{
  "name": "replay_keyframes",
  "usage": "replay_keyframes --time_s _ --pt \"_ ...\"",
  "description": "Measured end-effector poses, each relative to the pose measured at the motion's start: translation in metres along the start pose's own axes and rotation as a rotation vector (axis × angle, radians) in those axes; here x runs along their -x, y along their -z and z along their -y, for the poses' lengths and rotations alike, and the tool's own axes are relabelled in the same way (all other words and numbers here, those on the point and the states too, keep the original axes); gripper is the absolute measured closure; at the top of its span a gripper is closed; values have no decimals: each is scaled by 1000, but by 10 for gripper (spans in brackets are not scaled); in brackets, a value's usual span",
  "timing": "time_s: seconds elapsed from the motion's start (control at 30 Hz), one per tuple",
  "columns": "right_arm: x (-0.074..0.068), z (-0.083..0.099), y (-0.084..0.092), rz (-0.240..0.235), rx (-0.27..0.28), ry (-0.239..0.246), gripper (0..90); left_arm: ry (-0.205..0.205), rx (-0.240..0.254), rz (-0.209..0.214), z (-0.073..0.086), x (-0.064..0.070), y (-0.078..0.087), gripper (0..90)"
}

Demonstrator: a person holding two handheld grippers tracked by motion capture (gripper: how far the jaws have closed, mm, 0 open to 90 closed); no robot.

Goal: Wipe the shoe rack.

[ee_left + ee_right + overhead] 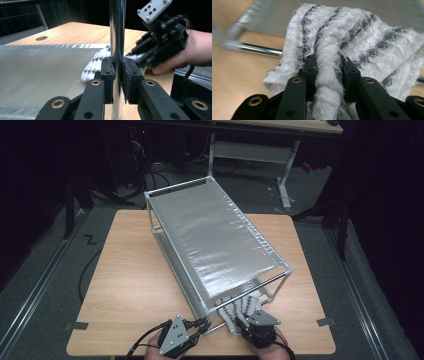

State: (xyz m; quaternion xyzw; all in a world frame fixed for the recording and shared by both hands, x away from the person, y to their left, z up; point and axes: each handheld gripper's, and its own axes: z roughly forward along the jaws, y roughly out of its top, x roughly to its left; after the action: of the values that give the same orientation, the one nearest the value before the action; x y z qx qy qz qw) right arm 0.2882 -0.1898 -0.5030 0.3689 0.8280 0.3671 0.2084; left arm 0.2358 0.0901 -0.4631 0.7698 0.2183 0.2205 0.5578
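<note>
In the high view, a metal rack [215,240] stood slantwise on the table [125,285]. The cloth [240,309] lay at the near end of the rack's lower shelf, so the wiping looked to be at that end, with most of the shelf behind it, as I judged, left to do. The left gripper [200,325] reached from the near edge to the rack's near corner post; the right gripper [248,320] lay just beside it, pointing into the rack, hand low at the table edge.

In the left gripper view, the jaws were closed tight on the post [117,37], holding the rack steady. Beyond it the right gripper [140,58], held nearly level in a hand [185,53], met the cloth [96,63] on the shelf [37,67].

In the right gripper view, the jaws pinched a bunched fold of the cloth [342,40], the rest spreading forward over a rail [259,49].
</note>
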Motion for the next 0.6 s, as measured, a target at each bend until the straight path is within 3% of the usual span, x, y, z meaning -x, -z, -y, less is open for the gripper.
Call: replay_keyframes --time_s 0.17,0.43,0.6 --pt "31 7 5 84 -7 -73 701 1 0 1 0 0 0 800" --pt "53 13 9 164 -10 -119 677 4 0 2 0 0 0 801" --pt "58 14 8 176 -16 -151 510 6 0 3 0 0 0 800"
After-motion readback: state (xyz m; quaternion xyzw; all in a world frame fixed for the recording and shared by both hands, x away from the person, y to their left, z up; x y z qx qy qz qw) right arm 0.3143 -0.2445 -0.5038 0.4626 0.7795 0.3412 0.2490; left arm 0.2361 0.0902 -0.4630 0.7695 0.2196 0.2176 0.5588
